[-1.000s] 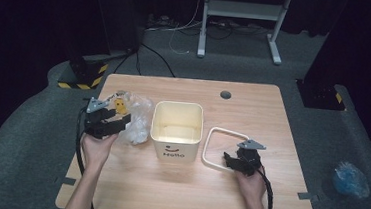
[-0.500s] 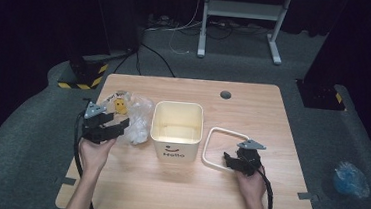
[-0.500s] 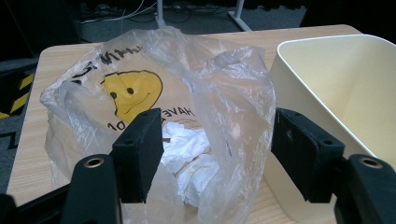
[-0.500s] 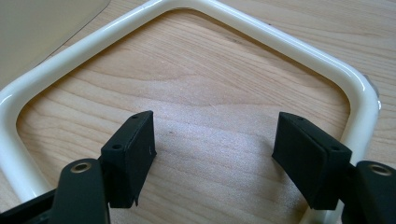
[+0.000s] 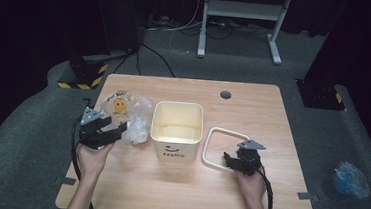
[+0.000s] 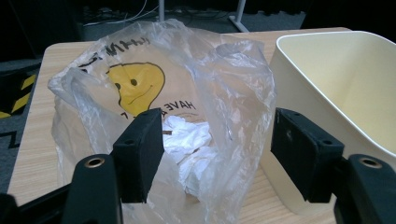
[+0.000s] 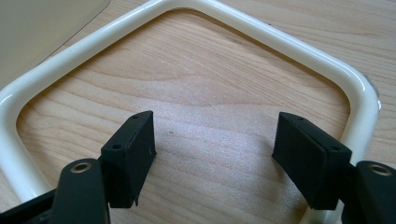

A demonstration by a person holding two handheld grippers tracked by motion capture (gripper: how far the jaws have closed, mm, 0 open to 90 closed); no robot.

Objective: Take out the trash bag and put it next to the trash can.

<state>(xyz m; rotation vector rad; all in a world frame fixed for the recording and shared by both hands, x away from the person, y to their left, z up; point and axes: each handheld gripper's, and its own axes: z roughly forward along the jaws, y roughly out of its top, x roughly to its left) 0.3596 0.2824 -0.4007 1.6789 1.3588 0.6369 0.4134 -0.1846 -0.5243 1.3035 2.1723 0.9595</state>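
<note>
Left gripper [image 6: 212, 154] spread, smiley plastic bag [image 6: 163, 112] dead ahead between jaws — right gripper [image 7: 212, 156] spread over cream ring frame [image 7: 280, 42].

The plastic bag [image 6: 154, 93] is looking thin, clear and crinkled, with what may be crumpled white paper [image 6: 189, 142] showing inside. The cream bin [image 5: 176, 129] is appearing as smooth matt plastic, the ring frame [image 7: 261, 42] is gleaming glossy, and the table [image 5: 253, 110] is showing pale wood grain.
</note>
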